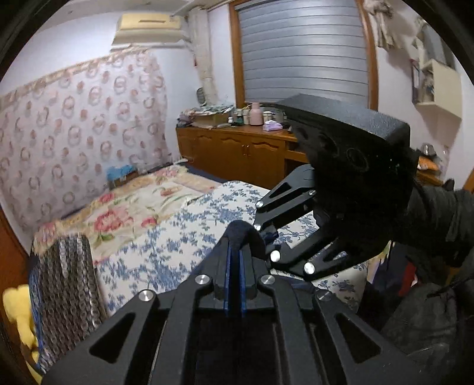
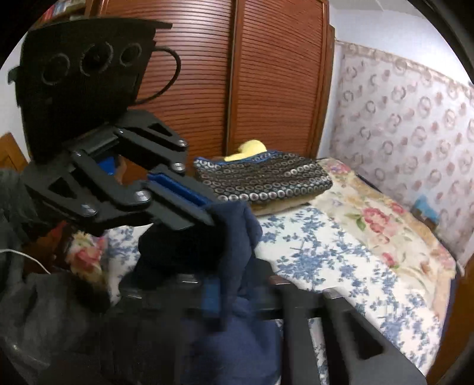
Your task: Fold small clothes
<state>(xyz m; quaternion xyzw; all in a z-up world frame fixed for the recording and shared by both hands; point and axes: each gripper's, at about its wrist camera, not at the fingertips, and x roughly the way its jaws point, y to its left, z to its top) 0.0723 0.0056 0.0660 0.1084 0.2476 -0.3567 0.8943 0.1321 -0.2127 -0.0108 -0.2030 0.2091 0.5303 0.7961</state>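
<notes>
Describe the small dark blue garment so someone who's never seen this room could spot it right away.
Start at the bed with the blue floral sheet. Above its near edge, two black grippers meet. The navy garment hangs bunched between them, pinched by the left gripper and right gripper; it is the only plain, dark cloth among flowered bedding.

**Bedroom around the bed**

A blue-flowered sheet [image 1: 183, 237] covers the bed, with a pink-flowered blanket [image 1: 142, 207] beside it toward the wall. A folded ring-patterned quilt [image 2: 263, 180] lies at one end, a yellow soft toy [image 2: 248, 149] behind it. A wooden wardrobe [image 2: 237, 77] stands beyond. A wooden cabinet [image 1: 237, 151] under the shuttered window [image 1: 302, 50] carries bottles and a pink flask [image 1: 256, 114]. An air conditioner [image 1: 148, 28] hangs high.
</notes>
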